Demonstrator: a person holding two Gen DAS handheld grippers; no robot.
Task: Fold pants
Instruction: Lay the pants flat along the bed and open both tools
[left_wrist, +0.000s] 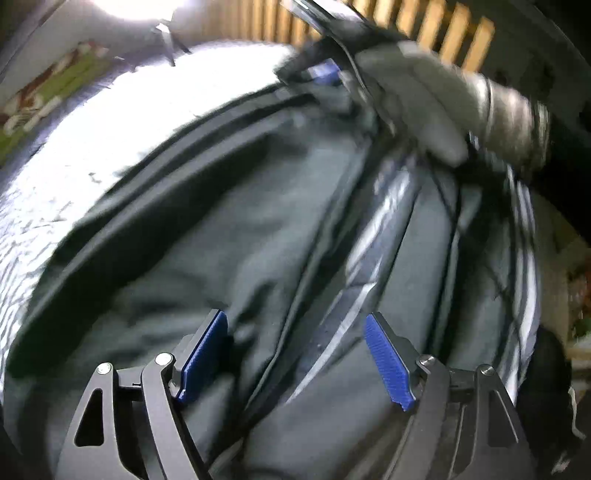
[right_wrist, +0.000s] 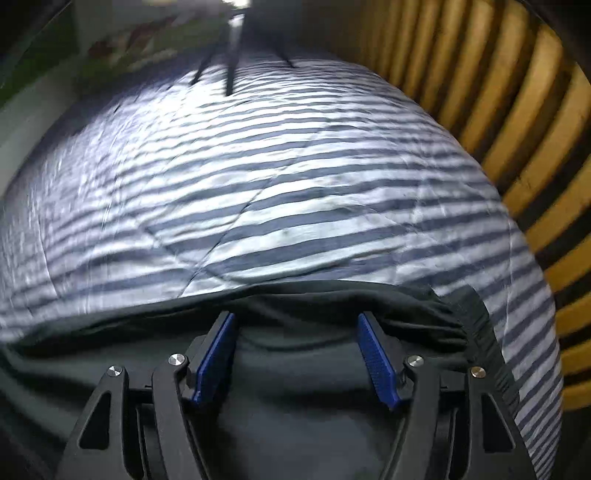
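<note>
Dark grey-green pants (left_wrist: 207, 236) lie spread on a striped bedsheet (left_wrist: 59, 173), their two legs running away from me with a strip of sheet showing between them. My left gripper (left_wrist: 295, 325) hovers open just above the pants near the gap between the legs. At the far end a gloved hand (left_wrist: 424, 103) holds my right gripper (left_wrist: 317, 74) over the pants; its blue pads are blurred. In the right wrist view my right gripper (right_wrist: 297, 319) stands open over the pants' edge (right_wrist: 332, 295), nothing between its fingers (right_wrist: 376, 354).
The blue-and-white striped bedsheet (right_wrist: 258, 177) stretches ahead. A wall of yellow wooden slats (right_wrist: 517, 122) borders it on the right. A colourful patterned surface (left_wrist: 40, 99) and thin dark stand legs (right_wrist: 232, 66) lie at the far side.
</note>
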